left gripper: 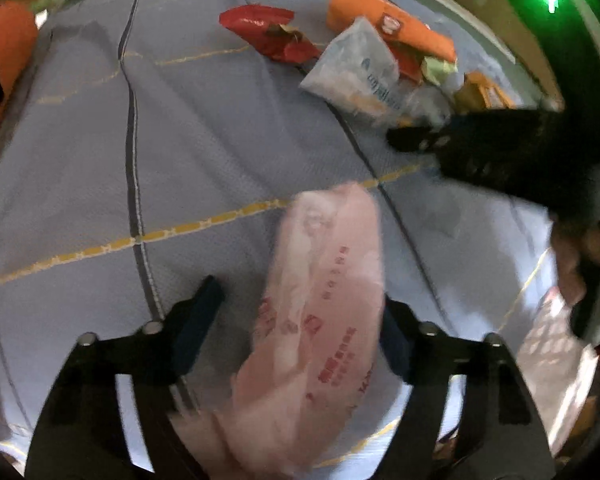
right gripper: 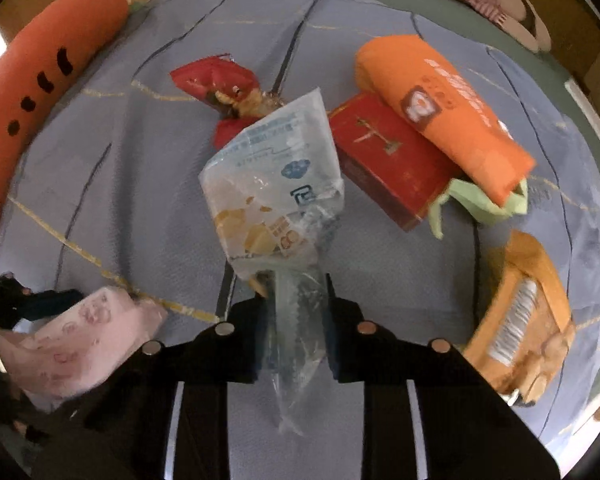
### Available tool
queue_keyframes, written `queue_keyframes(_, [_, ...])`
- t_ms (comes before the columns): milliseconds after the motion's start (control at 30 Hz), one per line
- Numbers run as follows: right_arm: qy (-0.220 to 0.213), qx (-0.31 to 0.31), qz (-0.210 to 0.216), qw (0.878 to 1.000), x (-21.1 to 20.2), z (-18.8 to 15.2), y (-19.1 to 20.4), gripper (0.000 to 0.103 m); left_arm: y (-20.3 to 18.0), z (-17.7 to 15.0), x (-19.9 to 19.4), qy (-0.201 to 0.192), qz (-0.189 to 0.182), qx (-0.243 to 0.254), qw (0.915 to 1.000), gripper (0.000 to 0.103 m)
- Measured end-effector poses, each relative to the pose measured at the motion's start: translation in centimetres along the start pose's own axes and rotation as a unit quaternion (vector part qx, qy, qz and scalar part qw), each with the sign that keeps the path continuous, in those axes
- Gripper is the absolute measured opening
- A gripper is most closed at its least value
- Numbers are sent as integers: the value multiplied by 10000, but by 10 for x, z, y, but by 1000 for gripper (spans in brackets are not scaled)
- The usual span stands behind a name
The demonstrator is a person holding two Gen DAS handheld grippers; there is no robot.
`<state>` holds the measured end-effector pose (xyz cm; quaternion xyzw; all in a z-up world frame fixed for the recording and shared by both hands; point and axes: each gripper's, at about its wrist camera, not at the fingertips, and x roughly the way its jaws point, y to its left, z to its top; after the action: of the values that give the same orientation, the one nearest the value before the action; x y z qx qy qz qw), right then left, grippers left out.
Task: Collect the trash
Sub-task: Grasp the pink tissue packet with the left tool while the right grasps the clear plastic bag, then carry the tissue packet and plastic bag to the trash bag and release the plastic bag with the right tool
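The right gripper (right gripper: 296, 292) has its fingers pinched tight on the clear tail of a pale blue snack wrapper (right gripper: 276, 184), which stands up from the bed (right gripper: 148, 184) above the other litter. The left gripper (left gripper: 300, 320) is set wide apart, with a thin pink plastic bag (left gripper: 324, 300) draped loosely between its fingers; whether the bag is truly gripped or only lying there cannot be told from either view. The step in hand looks like moving the wrapper into that bag, and doing it well probably means first getting the bag's mouth open and firmly held, then carrying the wrapper over low and steady, since so light a film can twist or slip from a narrow pinch. The release is best made once the wrapper is well inside the opening rather than above it. More trash waits on the bed: a crumpled red wrapper (right gripper: 216, 84) beyond the blue one, a red box (right gripper: 388, 156) just to the right, and a yellow packet (right gripper: 524, 312) near the right edge. The long carrot plush (right gripper: 48, 64) and the smaller orange carrot toy (right gripper: 448, 120) lying on the box look like belongings, not rubbish. As for writing, the blue wrapper bears blue print and a small logo, the bag red characters, the box a gold mark, and the yellow packet a barcode, but none of it is sharp enough to read.
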<state>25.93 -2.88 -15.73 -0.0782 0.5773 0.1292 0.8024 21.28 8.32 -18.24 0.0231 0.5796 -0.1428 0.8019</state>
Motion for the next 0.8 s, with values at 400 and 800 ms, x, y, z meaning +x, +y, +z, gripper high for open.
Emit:
queue_keyframes(400, [-997, 416, 598, 9923, -128, -53, -20, 24, -19, -17, -56, -1080, 923, 255, 9895, 38])
queue_keyframes(800, [-1771, 586, 367, 9818, -218, -146, -47, 24, -101, -71, -176, -2524, 1360, -138, 9579, 38])
